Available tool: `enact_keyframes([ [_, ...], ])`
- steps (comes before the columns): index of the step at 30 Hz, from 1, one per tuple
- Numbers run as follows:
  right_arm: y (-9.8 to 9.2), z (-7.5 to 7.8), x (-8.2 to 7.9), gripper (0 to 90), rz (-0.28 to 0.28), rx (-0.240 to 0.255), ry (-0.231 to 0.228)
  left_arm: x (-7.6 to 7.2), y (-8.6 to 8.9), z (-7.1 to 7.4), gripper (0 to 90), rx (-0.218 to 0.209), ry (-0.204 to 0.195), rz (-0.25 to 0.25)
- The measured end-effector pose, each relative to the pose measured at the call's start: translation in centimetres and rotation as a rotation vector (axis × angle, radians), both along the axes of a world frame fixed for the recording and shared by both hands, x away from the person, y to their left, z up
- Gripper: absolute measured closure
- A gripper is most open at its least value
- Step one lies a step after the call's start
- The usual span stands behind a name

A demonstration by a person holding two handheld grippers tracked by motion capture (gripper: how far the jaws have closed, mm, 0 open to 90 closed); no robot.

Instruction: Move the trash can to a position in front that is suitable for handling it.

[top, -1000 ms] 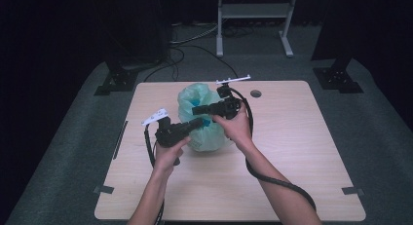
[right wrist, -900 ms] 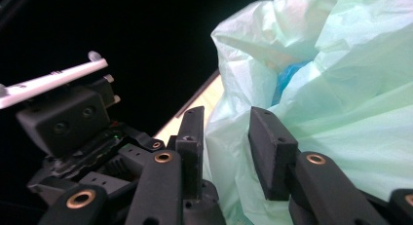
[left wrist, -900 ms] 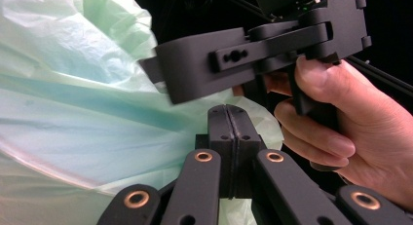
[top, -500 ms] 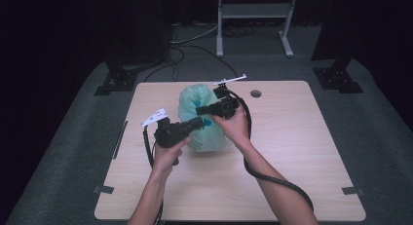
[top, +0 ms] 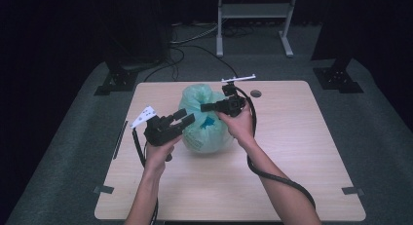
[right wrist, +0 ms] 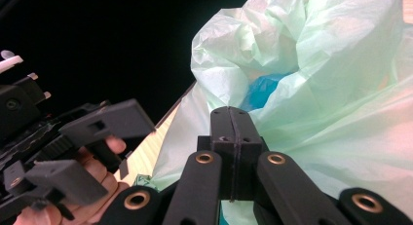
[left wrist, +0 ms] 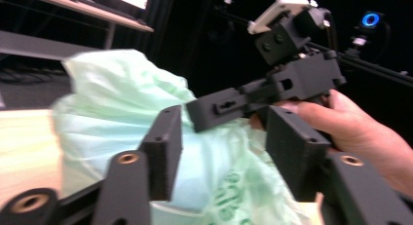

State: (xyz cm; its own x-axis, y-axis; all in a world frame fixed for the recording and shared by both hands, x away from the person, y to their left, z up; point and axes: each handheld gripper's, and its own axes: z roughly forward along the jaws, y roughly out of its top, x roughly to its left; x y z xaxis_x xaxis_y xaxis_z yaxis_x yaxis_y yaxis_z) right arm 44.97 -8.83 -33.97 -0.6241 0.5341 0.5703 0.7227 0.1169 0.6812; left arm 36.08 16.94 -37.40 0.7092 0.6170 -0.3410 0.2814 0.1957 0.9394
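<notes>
A thin, crinkled, translucent pale-green plastic bag point(top: 204, 120) is seen on a matt light wood-grain table point(top: 302, 152), flanked by matt black plastic grippers, left point(top: 181, 121) and right point(top: 205, 107), with brass-coloured metal rivets.

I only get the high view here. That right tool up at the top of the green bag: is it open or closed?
Observer: Closed. In the right gripper view, the right tool has its jaws flat against each other, right at the green plastic bag. I cannot tell whether any film is caught between them.
Visitor: And the left one, is it gripping the bag?
Observer: No. The left tool has just been opening. In the left gripper view its jaws stand apart, and the bag's crumpled side shows between them, not squeezed.
</notes>
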Motion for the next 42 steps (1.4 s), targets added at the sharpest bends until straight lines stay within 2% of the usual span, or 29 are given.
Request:
enact_keyframes([
  [1, -0.1, 0.0, 0.1, 90.0, 0.001, 0.005, 0.001, -0.1, 0.2, 0.1, 39.3, 0.006, -0.007, 0.024],
  [2, -0.3, 0.1, 0.1, 90.0, 0.000, 0.016, 0.004, -0.1, 0.3, 0.1, 34.6, 0.010, -0.009, 0.034],
  [6, -0.6, 0.4, 0.1, 90.0, 0.002, 0.031, -0.004, -0.1, 1.0, 0.2, 24.5, 0.023, -0.022, 0.060],
  [9, -0.9, 0.6, 0.1, 90.0, 0.005, 0.050, -0.004, 0.0, 1.7, 0.3, 19.5, 0.015, -0.014, 0.084],
  [15, -1.5, 1.4, 0.3, 90.0, -0.003, 0.076, -0.016, 0.5, 2.6, -0.1, 14.2, -0.002, 0.016, 0.095],
  [16, -1.6, 1.6, 0.3, 90.0, -0.004, 0.080, -0.018, 0.6, 2.7, -0.2, 11.0, -0.008, 0.026, 0.103],
  [20, -2.2, 2.4, 0.3, 90.0, -0.014, 0.095, -0.028, 0.8, 3.0, -0.6, 8.9, -0.057, 0.054, 0.095],
  [22, -2.4, 2.8, 0.2, 90.0, -0.020, 0.100, -0.033, 0.7, 3.1, -0.6, 8.8, -0.047, 0.052, 0.100],
  [26, -2.8, 3.8, 0.1, 90.0, -0.030, 0.109, -0.051, 0.7, 3.4, -0.5, 8.9, -0.055, 0.055, 0.110],
  [35, -3.8, 5.9, -0.4, 90.0, -0.042, 0.133, -0.085, 0.9, 3.2, -0.8, 8.9, -0.046, 0.057, 0.133],
  [42, -5.9, 8.1, -1.0, 90.0, -0.073, 0.148, -0.116, 1.1, 3.0, -0.9, 8.8, -0.045, 0.061, 0.120],
])
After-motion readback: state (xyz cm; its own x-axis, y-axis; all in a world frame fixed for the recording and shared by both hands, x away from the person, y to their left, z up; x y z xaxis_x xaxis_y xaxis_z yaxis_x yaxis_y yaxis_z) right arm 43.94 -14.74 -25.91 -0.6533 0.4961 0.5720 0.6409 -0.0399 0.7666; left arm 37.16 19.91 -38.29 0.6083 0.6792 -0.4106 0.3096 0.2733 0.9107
